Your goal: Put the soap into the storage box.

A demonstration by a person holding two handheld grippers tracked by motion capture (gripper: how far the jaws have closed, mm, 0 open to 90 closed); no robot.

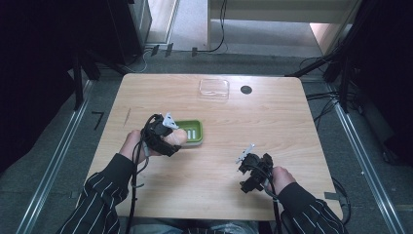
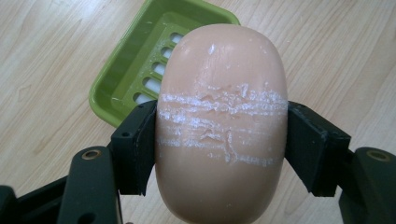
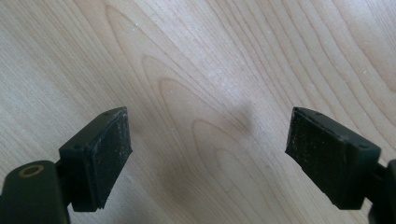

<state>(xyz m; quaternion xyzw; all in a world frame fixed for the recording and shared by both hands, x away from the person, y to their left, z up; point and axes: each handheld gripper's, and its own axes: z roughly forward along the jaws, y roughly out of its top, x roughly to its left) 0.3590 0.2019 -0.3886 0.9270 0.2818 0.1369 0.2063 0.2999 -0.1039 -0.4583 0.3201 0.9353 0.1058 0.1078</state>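
Nearest the person, the right gripper (image 1: 245,158) hovers over the bare pale wooden table (image 1: 272,117), jaws wide apart. Farther in, the left gripper (image 2: 222,140) clamps a peach oval soap bar (image 2: 222,107) just above the green slotted plastic soap dish (image 2: 140,65). A clear plastic lid (image 1: 214,88) lies at the far edge.

Light wooden table (image 1: 272,126), rounded corners. Green slotted soap dish (image 1: 194,132) left of centre. Clear plastic lid (image 1: 214,88) near far edge, small black disc (image 1: 246,89) just beside it.
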